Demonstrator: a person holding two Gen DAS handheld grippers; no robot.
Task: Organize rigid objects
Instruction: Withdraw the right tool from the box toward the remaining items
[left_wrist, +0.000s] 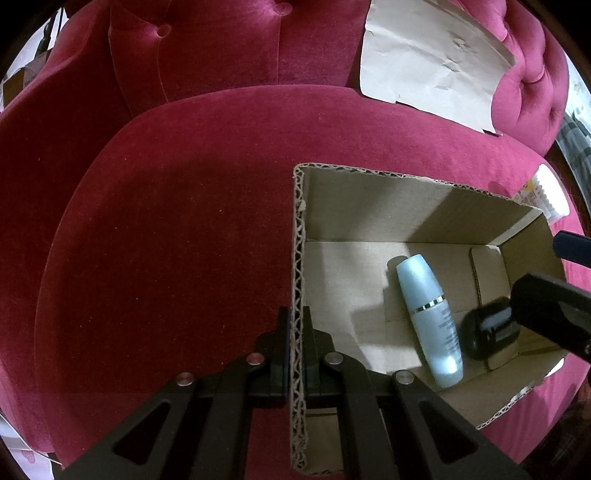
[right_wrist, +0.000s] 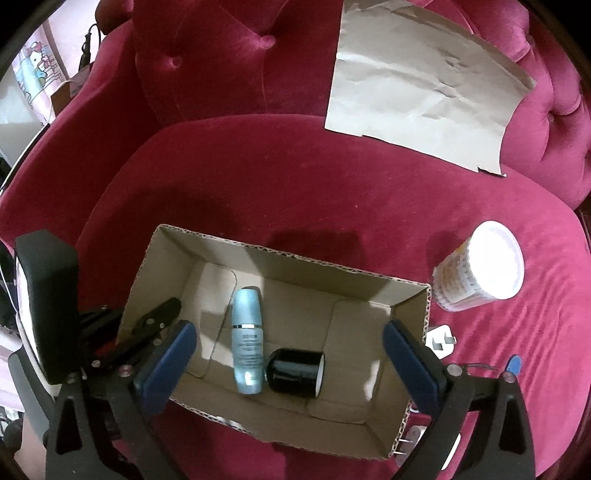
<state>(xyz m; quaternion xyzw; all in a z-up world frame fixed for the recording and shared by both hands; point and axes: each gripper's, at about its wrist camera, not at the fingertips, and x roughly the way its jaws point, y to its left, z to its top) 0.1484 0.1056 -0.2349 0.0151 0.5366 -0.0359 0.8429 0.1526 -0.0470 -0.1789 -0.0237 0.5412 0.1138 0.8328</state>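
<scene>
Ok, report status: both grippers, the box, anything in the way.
Left gripper shut on box wall. Right gripper open above box. Blue bottle and black jar lying inside. White tub and plug outside, clear.

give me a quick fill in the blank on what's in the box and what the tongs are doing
1. The left tongs are shut on the box's ____.
2. The pale blue bottle lies in the cardboard box beside a ____ jar.
3. The right tongs hang over the box with jaws ____.
4. The white-lidded cup stands ____ the box.

Missing words: wall; black; open; outside
</scene>
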